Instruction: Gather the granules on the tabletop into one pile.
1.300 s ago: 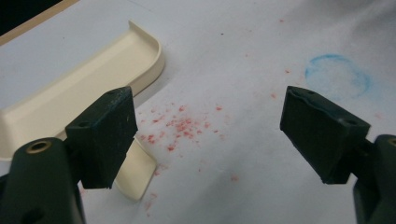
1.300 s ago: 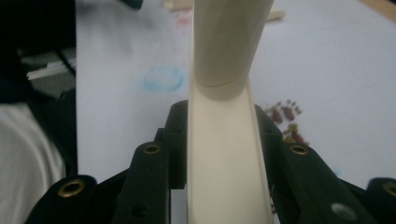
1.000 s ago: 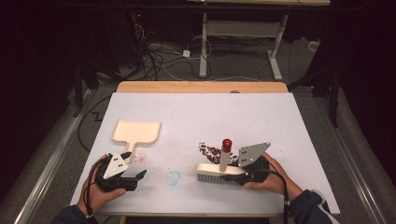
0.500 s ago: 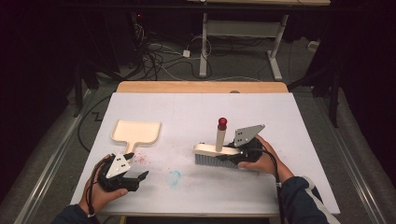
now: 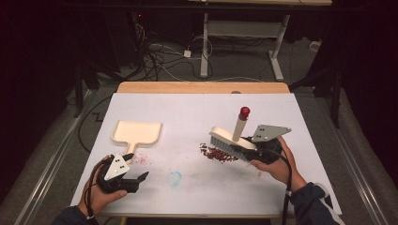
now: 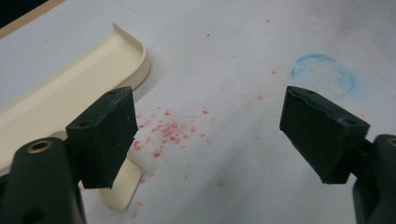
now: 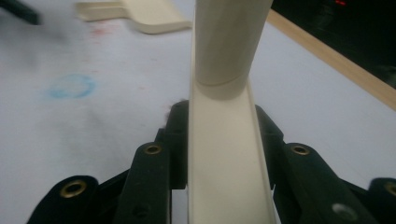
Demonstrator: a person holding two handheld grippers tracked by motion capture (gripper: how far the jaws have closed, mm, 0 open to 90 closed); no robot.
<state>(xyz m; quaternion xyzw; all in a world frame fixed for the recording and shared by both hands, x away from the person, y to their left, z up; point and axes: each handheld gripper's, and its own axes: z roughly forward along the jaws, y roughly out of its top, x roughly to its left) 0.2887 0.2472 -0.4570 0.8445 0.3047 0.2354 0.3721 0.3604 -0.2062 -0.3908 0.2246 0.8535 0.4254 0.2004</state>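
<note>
A cream brush (image 5: 233,138) with a red-capped handle is held tilted just behind a small heap of dark red crumbs (image 5: 218,153) on the white table. My right gripper (image 5: 256,150) is shut on the brush's back; in the right gripper view the brush (image 7: 224,140) runs up between the closed jaws of the right gripper (image 7: 219,149). A cream dustpan (image 5: 136,132) lies at the left with its handle toward me. My left gripper (image 5: 133,180) rests near the front edge, open and holding nothing. In the left gripper view, the left gripper (image 6: 210,135) frames faint red specks (image 6: 168,133) beside the dustpan (image 6: 70,93).
A blue chalk ring (image 5: 174,178) marks the table between the two hands, seen too as the ring (image 6: 322,77) past the left jaws. The wooden table edge (image 5: 202,87) lies at the far side, with cables and desk legs on the floor beyond.
The right hand has lifted the brush and carried it away from me, from the near side of the crumb heap to its far side. The left hand has stayed put.
</note>
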